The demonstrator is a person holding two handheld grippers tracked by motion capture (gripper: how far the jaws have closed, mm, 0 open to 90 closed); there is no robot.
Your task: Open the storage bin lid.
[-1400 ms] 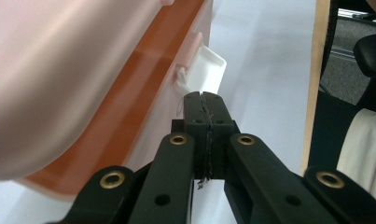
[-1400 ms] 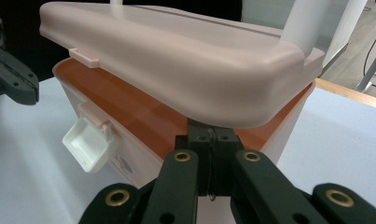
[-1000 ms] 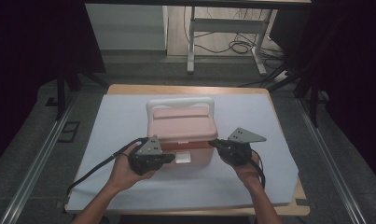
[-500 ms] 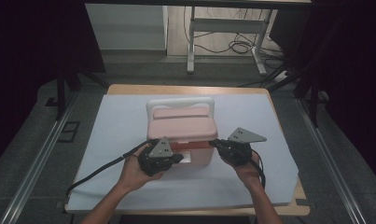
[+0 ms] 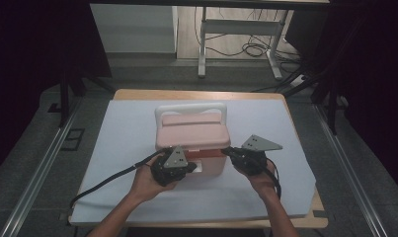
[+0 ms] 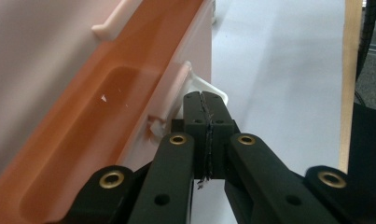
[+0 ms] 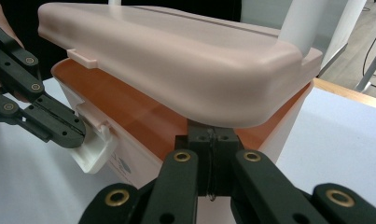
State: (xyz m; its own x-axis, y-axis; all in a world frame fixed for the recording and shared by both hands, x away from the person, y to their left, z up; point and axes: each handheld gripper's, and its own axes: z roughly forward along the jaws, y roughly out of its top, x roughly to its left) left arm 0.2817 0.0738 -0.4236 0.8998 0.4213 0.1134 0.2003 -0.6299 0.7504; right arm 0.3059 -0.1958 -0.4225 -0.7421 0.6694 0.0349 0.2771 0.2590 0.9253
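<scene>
A pink cooler box (image 5: 191, 131) with a white handle (image 5: 190, 107) stands mid-table. My left gripper (image 5: 190, 168) is shut at the box's front, its tips against the white latch (image 6: 212, 91), nothing between the jaws (image 6: 204, 97). My right gripper (image 5: 227, 152) is shut at the box's front right corner. In the right gripper view its tips (image 7: 212, 129) sit just under the edge of the pink lid (image 7: 176, 56), which stands tilted above the orange rim (image 7: 129, 107). The left gripper (image 7: 78, 133) also appears there, touching the latch (image 7: 94, 149).
A white cloth (image 5: 127, 128) covers the wooden table (image 5: 196, 94). Both gripper cables trail toward the front edge. Behind the table stand a white desk frame (image 5: 236, 29) and floor cables (image 5: 256, 49). Metal rails (image 5: 38, 163) run along both sides.
The left hand and its gripper have shifted a little to the right, closer to the latch on the box's front. The right gripper has stayed where it was.
</scene>
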